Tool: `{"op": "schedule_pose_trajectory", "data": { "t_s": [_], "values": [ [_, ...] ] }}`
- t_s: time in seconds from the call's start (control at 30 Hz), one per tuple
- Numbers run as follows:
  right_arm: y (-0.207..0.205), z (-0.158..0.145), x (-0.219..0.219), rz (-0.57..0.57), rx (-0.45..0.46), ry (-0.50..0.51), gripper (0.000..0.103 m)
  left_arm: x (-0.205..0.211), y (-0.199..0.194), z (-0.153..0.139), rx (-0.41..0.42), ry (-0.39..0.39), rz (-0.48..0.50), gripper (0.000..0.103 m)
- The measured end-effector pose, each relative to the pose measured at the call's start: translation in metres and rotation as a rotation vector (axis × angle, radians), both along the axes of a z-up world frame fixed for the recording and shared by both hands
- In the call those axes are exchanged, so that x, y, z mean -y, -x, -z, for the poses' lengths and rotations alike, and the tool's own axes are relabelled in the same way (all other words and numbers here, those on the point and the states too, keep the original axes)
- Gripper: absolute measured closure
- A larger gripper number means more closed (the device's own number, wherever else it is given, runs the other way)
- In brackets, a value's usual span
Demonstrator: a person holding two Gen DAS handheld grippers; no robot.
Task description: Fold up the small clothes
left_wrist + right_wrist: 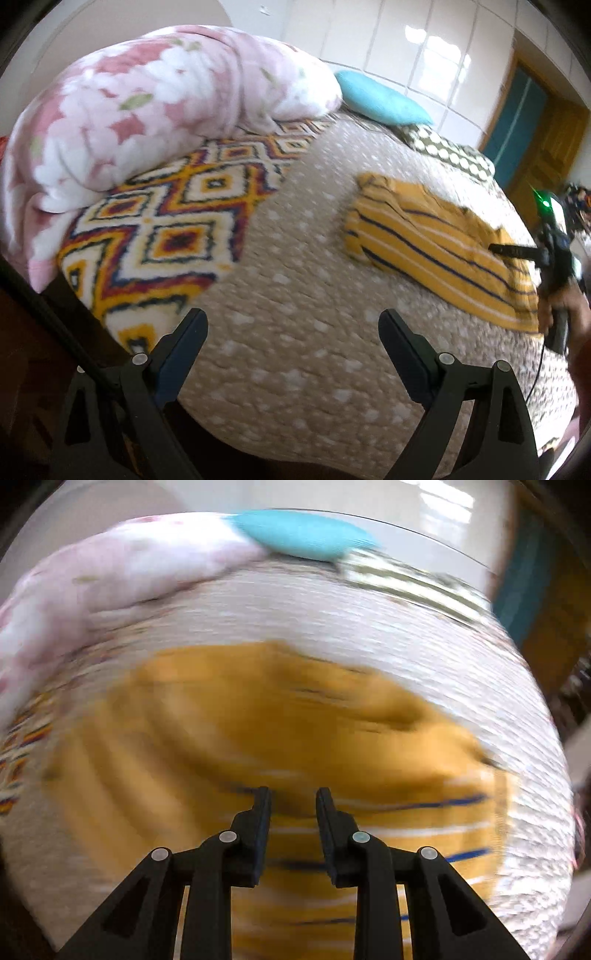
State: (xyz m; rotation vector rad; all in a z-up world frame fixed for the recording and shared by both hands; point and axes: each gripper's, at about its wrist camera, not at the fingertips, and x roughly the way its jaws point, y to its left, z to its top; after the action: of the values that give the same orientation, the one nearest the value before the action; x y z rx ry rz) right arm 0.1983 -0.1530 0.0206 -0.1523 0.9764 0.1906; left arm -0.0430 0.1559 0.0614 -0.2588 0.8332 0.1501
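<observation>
Mustard-yellow cloth with thin navy and white stripes, a small garment, lies partly folded and rumpled on a bed. Its upper portion is plain mustard and bunched into soft creases; the striped portion lies flatter toward the bed's near right side. Beneath it is a beige quilted bedspread, puckered in texture and dotted with small white flecks.

The left gripper hangs above bare bedspread, well apart from the garment, its two black fingers spread wide with nothing between them. The right gripper points down over the garment's striped part; its fingers stand close together with a narrow gap, and nothing is visibly caught between them. The right wrist view is heavily smeared by motion blur, so whether the fingertips touch the cloth cannot be told. In the left wrist view, the right gripper's thin black finger reaches over the garment's right edge, with a green light glowing on the handheld unit above it.

On the bed's far left sits a plush pink-and-white floral blanket, rolled into a thick bolster. It rests on a fuzzy throw with orange, navy and red diamonds. A turquoise pillow lies at the head, beside a polka-dot cushion. Glossy white wardrobe panels rise behind, with a wooden door at right.
</observation>
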Motion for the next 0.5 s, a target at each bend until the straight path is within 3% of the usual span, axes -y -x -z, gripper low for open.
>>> {"op": "schedule_pose_trajectory", "data": {
  "t_s": [0.13, 0.2, 0.33, 0.37, 0.4, 0.43, 0.5],
  "values": [
    [-0.045, 0.022, 0.068, 0.146, -0.074, -0.022, 0.076, 0.024, -0.004, 0.001, -0.022, -0.025, 0.047, 0.010],
    [-0.059, 0.023, 0.082, 0.186, -0.068, -0.013, 0.077, 0.035, -0.006, 0.002, -0.030, -0.043, 0.064, 0.010],
    [-0.083, 0.026, 0.084, 0.211, -0.050, 0.154, 0.077, 0.051, -0.009, 0.002, -0.045, -0.056, 0.092, 0.010],
    [-0.084, 0.022, 0.083, 0.210, -0.042, 0.174, 0.073, 0.056, -0.009, 0.002, -0.048, -0.060, 0.101, 0.010],
    [-0.083, 0.018, 0.082, 0.218, -0.028, 0.198, 0.063, 0.060, -0.009, 0.002, -0.051, -0.065, 0.110, 0.010],
    [-0.078, 0.012, 0.082, 0.230, -0.004, 0.223, 0.059, 0.065, -0.009, 0.003, -0.056, -0.073, 0.122, 0.010],
    [-0.057, -0.001, 0.090, 0.233, 0.021, 0.176, 0.058, 0.071, -0.010, 0.004, -0.063, -0.078, 0.137, 0.010]
  ]
}}
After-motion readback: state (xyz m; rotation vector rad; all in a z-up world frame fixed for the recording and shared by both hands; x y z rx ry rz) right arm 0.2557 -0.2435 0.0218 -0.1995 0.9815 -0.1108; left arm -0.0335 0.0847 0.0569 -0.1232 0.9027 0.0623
